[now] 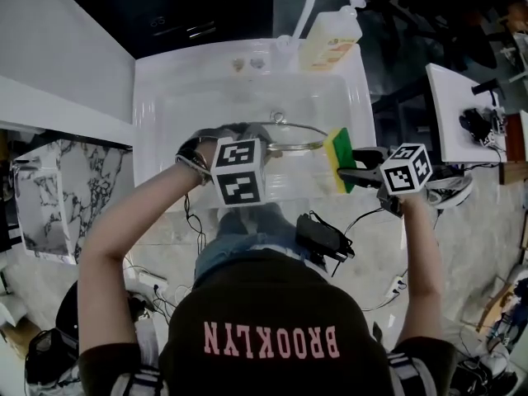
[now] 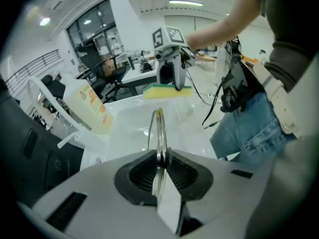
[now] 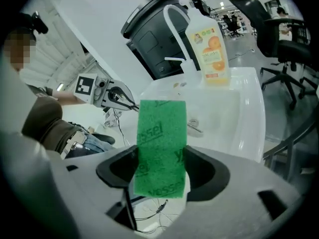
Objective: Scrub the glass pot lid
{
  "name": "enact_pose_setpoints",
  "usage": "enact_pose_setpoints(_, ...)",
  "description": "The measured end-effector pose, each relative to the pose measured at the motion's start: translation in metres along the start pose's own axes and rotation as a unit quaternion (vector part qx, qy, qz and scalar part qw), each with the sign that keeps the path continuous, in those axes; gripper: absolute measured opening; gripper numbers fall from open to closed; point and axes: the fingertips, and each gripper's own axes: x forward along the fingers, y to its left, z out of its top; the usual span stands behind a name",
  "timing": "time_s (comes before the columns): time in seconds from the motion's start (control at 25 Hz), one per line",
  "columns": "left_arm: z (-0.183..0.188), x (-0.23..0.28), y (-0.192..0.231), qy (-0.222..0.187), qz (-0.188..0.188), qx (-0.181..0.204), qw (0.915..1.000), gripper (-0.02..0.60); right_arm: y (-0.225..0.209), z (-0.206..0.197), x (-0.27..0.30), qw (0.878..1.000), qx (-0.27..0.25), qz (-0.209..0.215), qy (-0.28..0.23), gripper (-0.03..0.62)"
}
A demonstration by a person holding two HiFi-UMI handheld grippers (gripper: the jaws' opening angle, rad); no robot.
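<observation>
The glass pot lid (image 1: 290, 127) with a metal rim is held on edge over the white sink (image 1: 148, 97). My left gripper (image 2: 159, 156) is shut on its rim, and the lid (image 2: 158, 128) shows edge-on between the jaws. In the head view the left gripper (image 1: 238, 151) is mostly behind its marker cube. My right gripper (image 1: 360, 170) is shut on a green and yellow sponge (image 1: 338, 160), just right of the lid's rim. The sponge's green face (image 3: 160, 143) fills the gap in my right gripper (image 3: 162, 168). Across the sink the left gripper view shows the sponge (image 2: 167, 90).
A soap bottle (image 1: 330, 40) with an orange label stands on the sink's back rim beside a white faucet (image 1: 307, 7). The bottle (image 3: 209, 49) is also in the right gripper view. Cables and a black pouch (image 1: 323, 236) hang at the person's waist.
</observation>
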Motion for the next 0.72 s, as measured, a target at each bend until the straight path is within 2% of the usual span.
enact_pose_setpoints(0.16,-0.012,0.002,-0.002,0.023,-0.008,0.097,0.9950,0.051,0.001,0.015,-0.007,0.997,-0.065,0.002,0.038,0.273)
enact_pose_setpoints(0.32,-0.029,0.005,-0.008,0.048,-0.007,0.192,0.9801,0.051,0.002,0.032,-0.002,0.992,-0.108,0.009,0.068,0.273)
enact_pose_setpoints(0.4,-0.034,0.007,-0.011,0.052,-0.007,0.215,0.9753,0.051,0.001,0.037,0.002,0.989,-0.125,0.016,0.083,0.273)
enact_pose_setpoints(0.56,-0.041,0.009,-0.012,0.058,-0.010,0.236,0.9700,0.051,0.000,0.038,0.014,0.978,-0.162,0.038,0.127,0.273)
enact_pose_setpoints(0.72,-0.056,0.015,-0.020,0.082,-0.009,0.267,0.9602,0.051,0.001,0.040,0.024,0.968,-0.186,0.065,0.156,0.273)
